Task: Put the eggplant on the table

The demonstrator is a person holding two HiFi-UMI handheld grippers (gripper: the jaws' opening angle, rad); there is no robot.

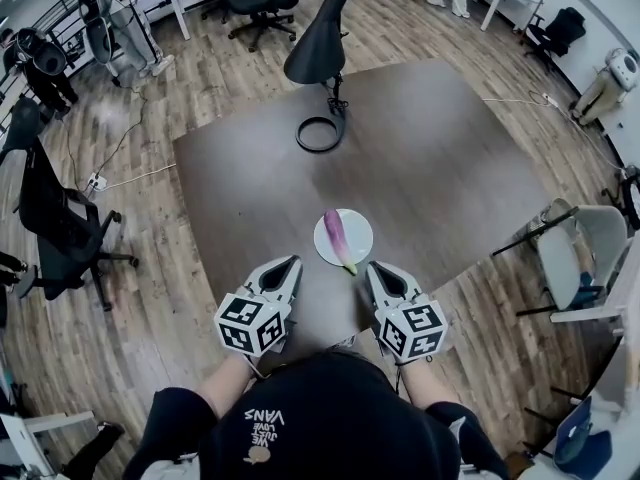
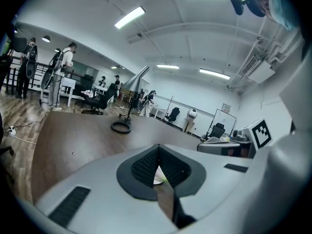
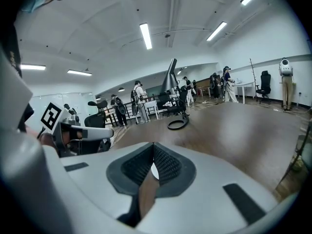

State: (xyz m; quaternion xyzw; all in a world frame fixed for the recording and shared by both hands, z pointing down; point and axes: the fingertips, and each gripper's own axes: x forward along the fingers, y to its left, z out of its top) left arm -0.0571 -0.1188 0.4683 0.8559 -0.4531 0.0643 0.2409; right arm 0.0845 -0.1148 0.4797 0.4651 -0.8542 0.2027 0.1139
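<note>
The left gripper [image 1: 291,262] and the right gripper [image 1: 373,266] hang just short of the white plate [image 1: 360,226], one to each side of its near rim. Each has its jaws pressed together with nothing between them. So the first thing the pick calls for, in my judgement, is to spread one pair wide before going in.

The eggplant [image 1: 337,238] lies on that plate, not yet on the table [image 1: 430,148]. It is pale purple, and its green stem end reaches the plate's near rim and points back between the two grippers. It runs lengthwise away from the person, so jaws coming in from the near side would straddle its width naturally. I would take it around the thicker purple middle rather than the stem (a smooth, rounded skin is likely to slip from a grip near a tapering end). I would also close gently enough not to bruise it.

The plate is light and may slide or tip if the jaws drag on it, so lift straight up off it. Bare wood lies to the left of the plate and beyond it. The ring-shaped base of the desk lamp [image 1: 320,133] stands well beyond the plate and should not get in the way.
</note>
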